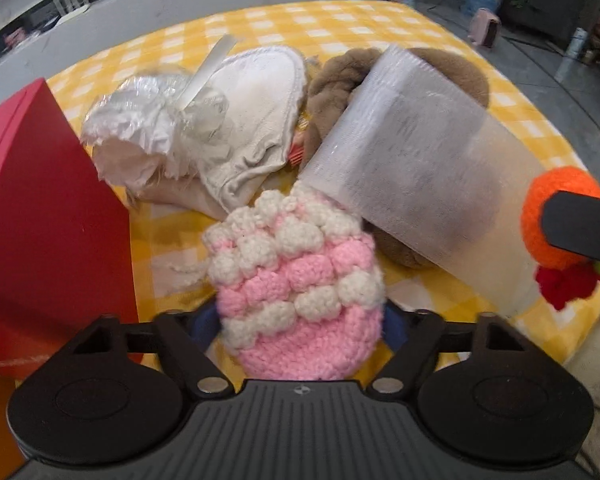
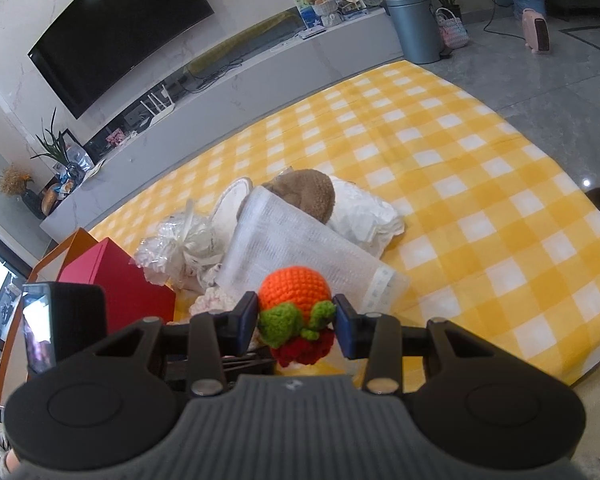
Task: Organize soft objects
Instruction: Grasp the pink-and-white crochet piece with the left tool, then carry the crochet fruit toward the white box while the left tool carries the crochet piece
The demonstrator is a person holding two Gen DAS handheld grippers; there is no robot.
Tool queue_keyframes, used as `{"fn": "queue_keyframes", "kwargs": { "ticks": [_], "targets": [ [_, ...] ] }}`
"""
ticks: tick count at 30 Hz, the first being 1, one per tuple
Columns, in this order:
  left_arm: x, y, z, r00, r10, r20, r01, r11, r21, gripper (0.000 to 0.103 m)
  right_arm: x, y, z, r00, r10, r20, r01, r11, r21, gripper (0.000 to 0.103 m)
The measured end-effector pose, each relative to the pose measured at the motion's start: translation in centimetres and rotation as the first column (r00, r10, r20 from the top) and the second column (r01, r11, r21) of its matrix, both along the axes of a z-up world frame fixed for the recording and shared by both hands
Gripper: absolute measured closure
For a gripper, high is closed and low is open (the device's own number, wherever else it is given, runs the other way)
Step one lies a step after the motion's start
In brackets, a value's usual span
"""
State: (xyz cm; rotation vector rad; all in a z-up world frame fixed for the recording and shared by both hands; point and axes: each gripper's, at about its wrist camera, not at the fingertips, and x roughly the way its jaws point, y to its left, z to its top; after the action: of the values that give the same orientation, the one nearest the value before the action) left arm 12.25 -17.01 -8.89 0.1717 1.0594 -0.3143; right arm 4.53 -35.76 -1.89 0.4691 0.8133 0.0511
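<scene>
We've got 2 claws over a yellow check blanket (image 2: 480, 184) with a heap of soft stuff on it.

Right claw (image 2: 295, 322) is clenched on a crochet toy (image 2: 296, 312): orange ball on top, green leaves in the middle, red bit hanging underneath. Both blue pads sit tight against the green part, and the toy is up off the blanket, in front of the heap. From the left camera the same toy (image 1: 560, 216) shows at the far right with a black finger across it.

Left claw (image 1: 298, 330) has a pink and white crochet pouch (image 1: 296, 280) between its fingers. The pouch fills the gap and hides most of both pads, so we can't tell if they're pressing on it or just sitting beside it. The pouch lies at the near edge of the heap, just next to a red box (image 1: 48, 216) on the left.

Behind the pouch there's a white foam sheet (image 1: 412, 168) draped over a brown plush (image 1: 340, 80). Left of that sits a white cloth pad (image 1: 256, 120) and a crinkly clear wrapper (image 1: 152, 120) tied with a ribbon. In the right view, a white crumpled cloth (image 2: 364, 216) sits right of the plush, touching it.
</scene>
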Motion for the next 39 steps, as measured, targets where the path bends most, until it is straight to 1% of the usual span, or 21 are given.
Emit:
{"fn": "queue_keyframes", "kwargs": {
  "ticks": [1, 2, 4, 6, 9, 14, 16, 19, 22, 28, 30, 34, 36, 39],
  "targets": [
    [-0.2, 0.2, 0.2, 1.000, -0.007, 0.002, 0.007, 1.000, -0.007, 0.034, 0.1, 0.0, 0.0, 1.000, 0.001, -0.002, -0.001, 1.000, -0.003, 0.063],
    [-0.3, 0.6, 0.4, 1.000, -0.010, 0.005, 0.010, 1.000, -0.014, 0.037, 0.1, 0.1, -0.1, 1.000, 0.004, -0.005, -0.004, 1.000, -0.005, 0.063],
    [-0.7, 1.3, 1.0, 1.000, -0.022, 0.013, 0.022, 0.999, -0.029, 0.049, 0.2, 0.2, -0.1, 1.000, 0.010, -0.008, -0.010, 1.000, -0.009, 0.063],
    [-1.3, 1.9, 1.9, 0.999, -0.044, 0.001, 0.044, 0.998, -0.044, 0.054, 0.2, 0.3, -0.1, 1.000, 0.018, -0.007, -0.018, 1.000, -0.008, 0.063],
    [-2.3, 3.3, 3.6, 0.996, -0.085, 0.020, 0.087, 0.991, -0.104, 0.056, 0.2, 0.4, 0.0, 1.000, 0.030, -0.003, -0.030, 1.000, -0.009, 0.063],
    [-4.4, 4.5, 6.5, 0.986, -0.135, 0.096, 0.148, 0.978, -0.146, 0.055, 0.4, 0.9, -0.1, 0.999, 0.041, -0.011, -0.041, 0.999, -0.029, 0.063],
    [-5.1, 5.1, 7.6, 0.979, -0.165, 0.122, 0.183, 0.972, -0.150, 0.056, 0.4, 1.1, -0.1, 0.999, 0.051, -0.010, -0.052, 0.998, -0.032, 0.063],
    [-5.9, 6.0, 9.2, 0.971, -0.178, 0.158, 0.204, 0.965, -0.168, 0.055, 0.5, 1.3, -0.1, 0.998, 0.059, -0.011, -0.059, 0.997, -0.039, 0.063],
    [-6.6, 5.6, 10.2, 0.958, -0.185, 0.217, 0.218, 0.966, -0.136, 0.055, 0.5, 1.6, -0.1, 0.998, 0.068, -0.012, -0.068, 0.997, -0.045, 0.063],
    [-6.3, 5.8, 11.4, 0.960, -0.166, 0.227, 0.207, 0.963, -0.170, 0.055, 0.5, 1.8, 0.2, 0.996, 0.089, 0.013, -0.089, 0.996, -0.032, 0.063],
    [-6.2, 6.1, 11.6, 0.959, -0.159, 0.234, 0.204, 0.963, -0.179, 0.055, 0.4, 1.8, 0.3, 0.995, 0.096, 0.024, -0.096, 0.995, -0.013, 0.063],
    [-6.0, 6.8, 12.2, 0.961, -0.136, 0.241, 0.188, 0.960, -0.209, 0.055, 0.2, 1.2, 0.4, 0.987, 0.138, 0.080, -0.147, 0.981, 0.125, 0.063],
    [-6.1, 7.4, 12.6, 0.960, -0.126, 0.250, 0.182, 0.959, -0.219, 0.055, 0.2, 1.2, 0.6, 0.983, 0.148, 0.105, -0.164, 0.973, 0.165, 0.063],
    [-5.8, 8.1, 13.1, 0.957, -0.115, 0.265, 0.173, 0.963, -0.205, 0.055, 0.2, 1.2, 0.6, 0.980, 0.153, 0.126, -0.178, 0.958, 0.223, 0.063]
  ]
}}
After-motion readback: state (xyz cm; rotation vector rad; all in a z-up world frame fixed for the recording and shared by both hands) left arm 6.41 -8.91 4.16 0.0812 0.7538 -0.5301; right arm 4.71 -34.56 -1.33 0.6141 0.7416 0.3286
